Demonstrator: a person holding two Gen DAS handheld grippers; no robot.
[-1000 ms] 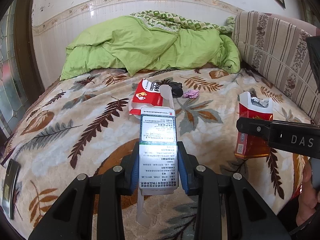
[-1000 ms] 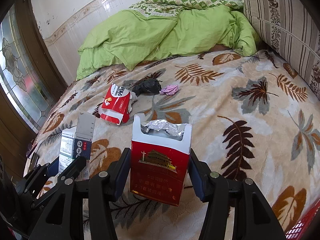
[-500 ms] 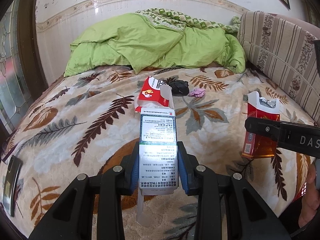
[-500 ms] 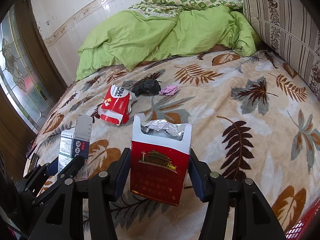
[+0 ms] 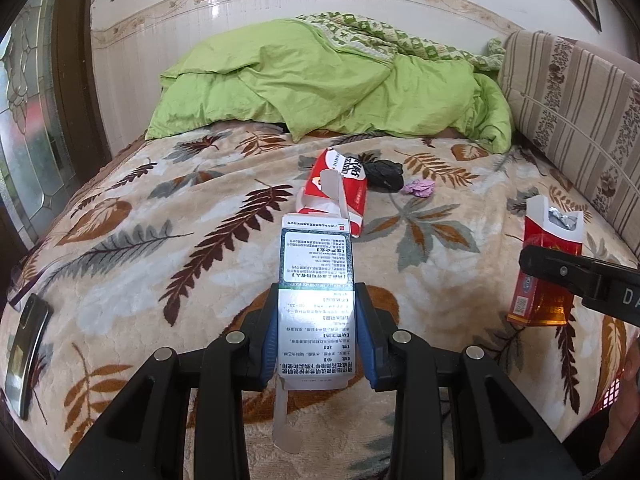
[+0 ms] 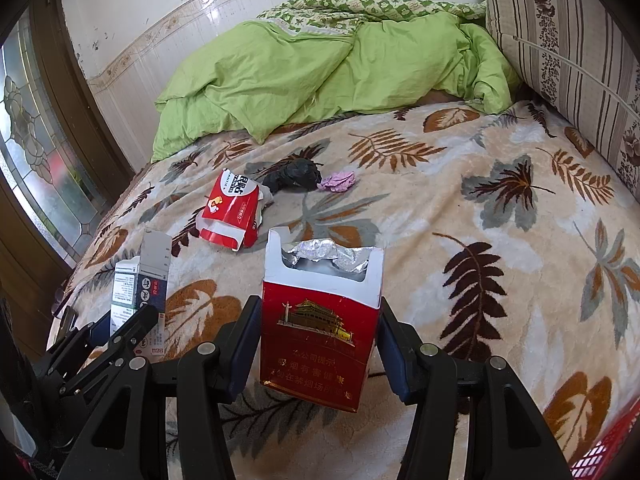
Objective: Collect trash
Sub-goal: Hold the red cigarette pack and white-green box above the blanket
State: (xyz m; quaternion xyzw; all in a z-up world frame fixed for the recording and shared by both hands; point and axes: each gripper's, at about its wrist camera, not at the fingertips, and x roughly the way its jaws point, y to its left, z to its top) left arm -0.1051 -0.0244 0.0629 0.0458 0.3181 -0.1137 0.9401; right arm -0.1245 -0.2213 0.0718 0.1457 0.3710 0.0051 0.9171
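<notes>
Tools both clamped: left tool on medicine box, right tool on cigarette pack.

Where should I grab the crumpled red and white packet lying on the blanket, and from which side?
Judging by its pose, take the red and white packet across its narrow width, at the printed middle, coming down from above. It lies flat on the blanket, long axis running away from the cameras; its torn, gaping near end looks too flimsy to pinch.

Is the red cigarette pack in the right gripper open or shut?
Open. The red cigarette pack has its top open, with crumpled silver foil showing inside. Whether any cigarettes remain, cannot tell.
</notes>
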